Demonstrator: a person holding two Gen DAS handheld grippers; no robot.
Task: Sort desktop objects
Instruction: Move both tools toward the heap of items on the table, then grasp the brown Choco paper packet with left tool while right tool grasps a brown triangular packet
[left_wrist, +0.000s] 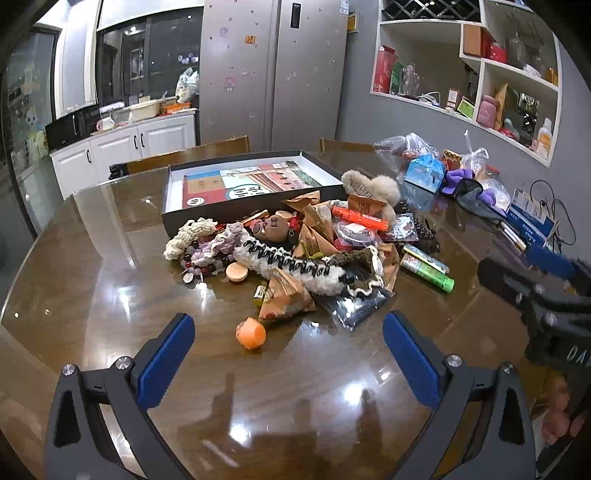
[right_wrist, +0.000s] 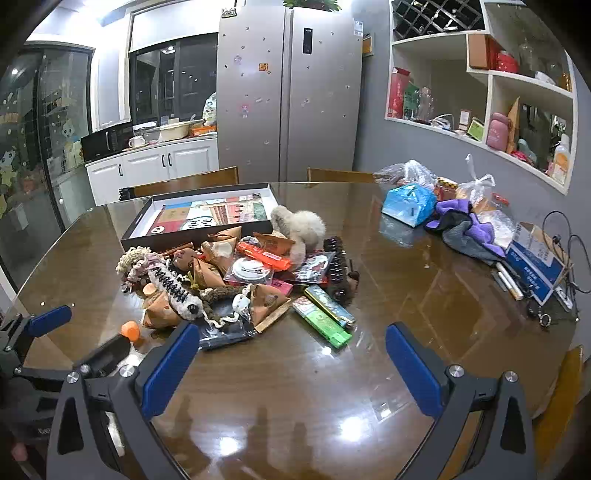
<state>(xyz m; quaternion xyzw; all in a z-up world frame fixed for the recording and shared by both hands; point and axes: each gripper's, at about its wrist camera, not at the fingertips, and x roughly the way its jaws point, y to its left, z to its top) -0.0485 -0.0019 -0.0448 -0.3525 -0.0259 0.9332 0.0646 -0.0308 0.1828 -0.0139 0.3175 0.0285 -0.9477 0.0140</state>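
A heap of small objects (left_wrist: 306, 243) lies mid-table: hair ties, brown snack packets, a fluffy clip, an orange tube, green sticks. An orange cap (left_wrist: 251, 333) sits apart at the heap's near edge, also seen as the orange cap (right_wrist: 130, 330) in the right wrist view. Behind the heap stands a shallow black box (left_wrist: 255, 201) with colourful cards inside. My left gripper (left_wrist: 288, 343) hangs open just short of the orange cap, nothing between its fingers. My right gripper (right_wrist: 291, 354) is open over bare table, right of the heap (right_wrist: 236, 273). Each gripper shows at the edge of the other's view.
The glossy brown table (left_wrist: 110, 280) carries plastic bags (right_wrist: 410, 173), a blue pouch (right_wrist: 408, 205), purple cloth (right_wrist: 469, 225) and a blue box with pens and cables (right_wrist: 535, 258) along its right side. Chair backs (right_wrist: 184, 184) stand behind; a fridge and shelves beyond.
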